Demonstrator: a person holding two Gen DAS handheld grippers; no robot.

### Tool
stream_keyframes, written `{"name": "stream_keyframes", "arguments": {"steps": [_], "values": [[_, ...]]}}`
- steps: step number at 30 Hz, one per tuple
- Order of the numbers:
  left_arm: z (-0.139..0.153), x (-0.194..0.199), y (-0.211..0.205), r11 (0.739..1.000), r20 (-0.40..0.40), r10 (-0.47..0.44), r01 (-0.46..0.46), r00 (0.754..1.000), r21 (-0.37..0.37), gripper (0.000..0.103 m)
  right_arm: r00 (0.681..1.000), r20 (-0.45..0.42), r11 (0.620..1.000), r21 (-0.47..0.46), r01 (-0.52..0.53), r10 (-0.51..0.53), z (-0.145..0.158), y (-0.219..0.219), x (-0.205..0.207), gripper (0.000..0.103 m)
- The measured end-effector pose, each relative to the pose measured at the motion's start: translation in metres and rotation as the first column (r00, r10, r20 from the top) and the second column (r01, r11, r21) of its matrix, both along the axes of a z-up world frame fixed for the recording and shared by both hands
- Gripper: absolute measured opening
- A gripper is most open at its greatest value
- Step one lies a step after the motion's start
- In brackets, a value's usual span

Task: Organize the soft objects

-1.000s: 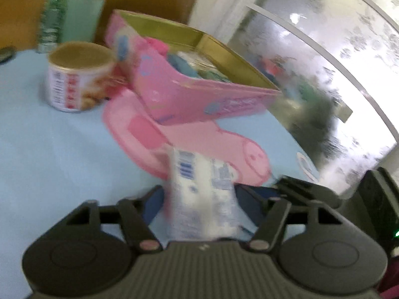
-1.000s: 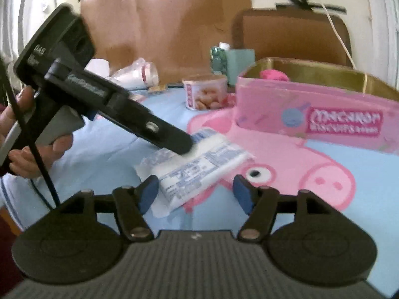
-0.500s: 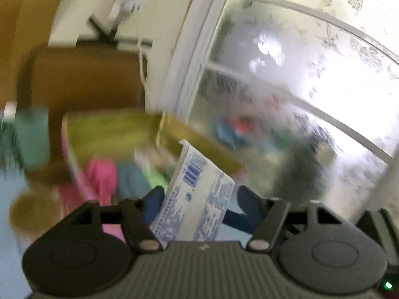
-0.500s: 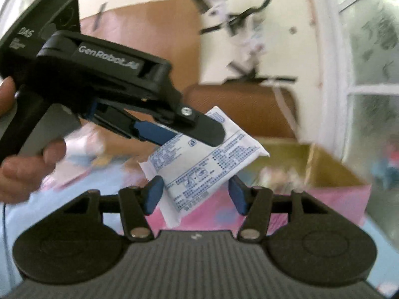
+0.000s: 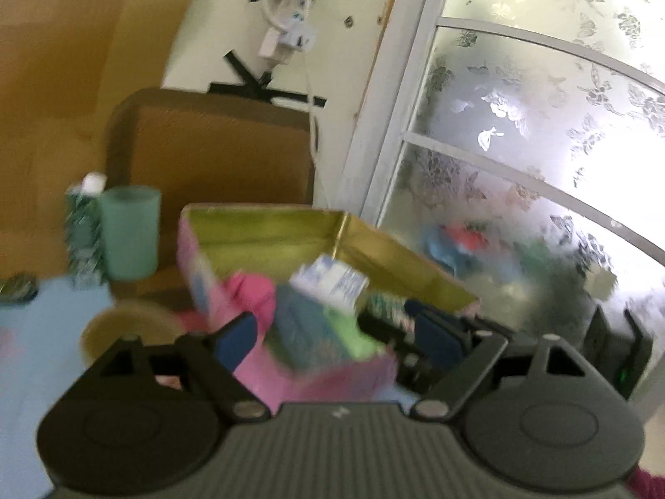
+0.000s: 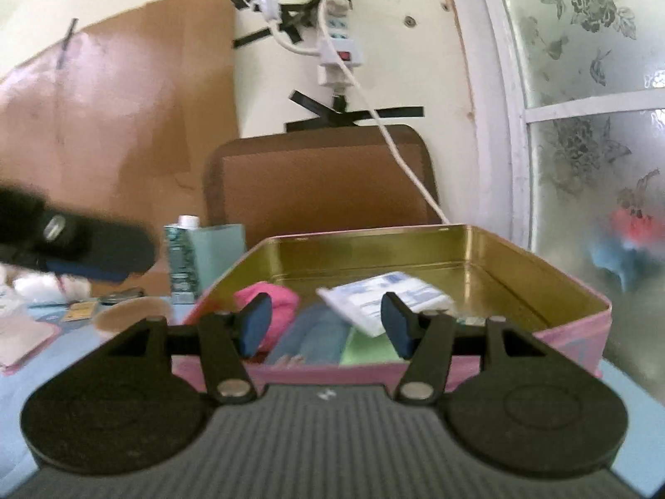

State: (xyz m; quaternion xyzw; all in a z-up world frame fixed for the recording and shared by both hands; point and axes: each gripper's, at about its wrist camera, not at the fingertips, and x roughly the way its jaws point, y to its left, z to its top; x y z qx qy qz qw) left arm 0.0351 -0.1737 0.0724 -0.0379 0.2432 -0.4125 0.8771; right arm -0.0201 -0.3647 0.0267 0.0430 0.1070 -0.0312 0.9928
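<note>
Opening at this moment, the jaws of the left gripper (image 5: pixel 336 334) are seen spread wide at the bottom of the left wrist view, with nothing pressed between the blue pads (image 5: pixel 235 339). The jaws of the right gripper (image 6: pixel 326 324) are likewise held apart and grip nothing.

Just beyond both grippers, a pink tin (image 6: pixel 582 334) with a gold inside is set on the light blue desk (image 5: pixel 25 357). In the right wrist view, a white sachet (image 6: pixel 386 297) with blue print is seen inside the tin, lying tilted across the other soft things. A pink cloth (image 6: pixel 278 299) is found at about 9 o'clock from the sachet, and a grey-blue cloth (image 6: pixel 316 332) and a light green one (image 6: pixel 365 347) at about 6 o'clock from it, nearer the front wall. In the left wrist view the sachet (image 5: pixel 332 280) is blurred, and whether it has come to rest cannot be told.

At 9 o'clock of the tin, a round can (image 6: pixel 129 316) with a gold top is seen, with one black finger of the left gripper (image 6: pixel 95 249) above it in the right wrist view. Farther back, a green carton (image 6: pixel 181 262) and a teal cup (image 5: pixel 131 233) are placed side by side. Behind them a brown chair back (image 6: pixel 324 183) is seen, and at the far end a wall with a taped power strip (image 6: pixel 341 54), with a frosted window (image 6: pixel 590 83) at 3 o'clock.
</note>
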Motion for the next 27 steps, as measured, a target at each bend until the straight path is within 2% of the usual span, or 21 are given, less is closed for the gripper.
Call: {"name": "stream_keyframes", "arguments": {"steps": [5, 9, 12, 15, 18, 22, 24, 27], "values": [[-0.022, -0.021, 0.060, 0.998, -0.062, 0.066, -0.067, 0.996, -0.006, 0.086, 0.997, 0.039, 0.997, 0.025, -0.075, 0.074, 0.008, 0.032, -0.017, 0.060], [-0.041, -0.035, 0.117, 0.988, -0.126, 0.154, -0.157, 0.980, -0.013, 0.086, 0.977, 0.022, 0.977, 0.017, -0.211, 0.211, 0.015, 0.067, -0.022, 0.060], [-0.051, -0.046, 0.160, 0.966, -0.116, 0.259, -0.260, 0.959, 0.009, 0.086, 0.942, -0.044, 0.943, 0.047, -0.330, 0.332, 0.015, 0.098, -0.013, 0.060], [-0.059, -0.058, 0.203, 0.927, -0.114, 0.373, -0.374, 0.921, 0.014, 0.086, 0.887, -0.115, 0.895, 0.082, -0.439, 0.446, 0.013, 0.131, 0.003, 0.060], [-0.065, -0.068, 0.240, 0.889, -0.132, 0.452, -0.458, 0.882, -0.019, 0.086, 0.829, -0.181, 0.848, 0.131, -0.513, 0.530, 0.011, 0.166, 0.027, 0.061], [-0.067, -0.086, 0.276, 0.849, -0.151, 0.504, -0.520, 0.850, -0.094, 0.086, 0.776, -0.252, 0.816, 0.157, -0.556, 0.578, 0.010, 0.217, 0.062, 0.082], [-0.067, -0.096, 0.285, 0.842, -0.142, 0.511, -0.527, 0.848, -0.118, 0.086, 0.758, -0.282, 0.808, 0.163, -0.566, 0.588, 0.008, 0.241, 0.079, 0.087], [-0.070, -0.104, 0.289, 0.843, -0.139, 0.509, -0.524, 0.850, -0.121, 0.086, 0.747, -0.341, 0.820, 0.182, -0.543, 0.571, 0.003, 0.270, 0.105, 0.093]]}}
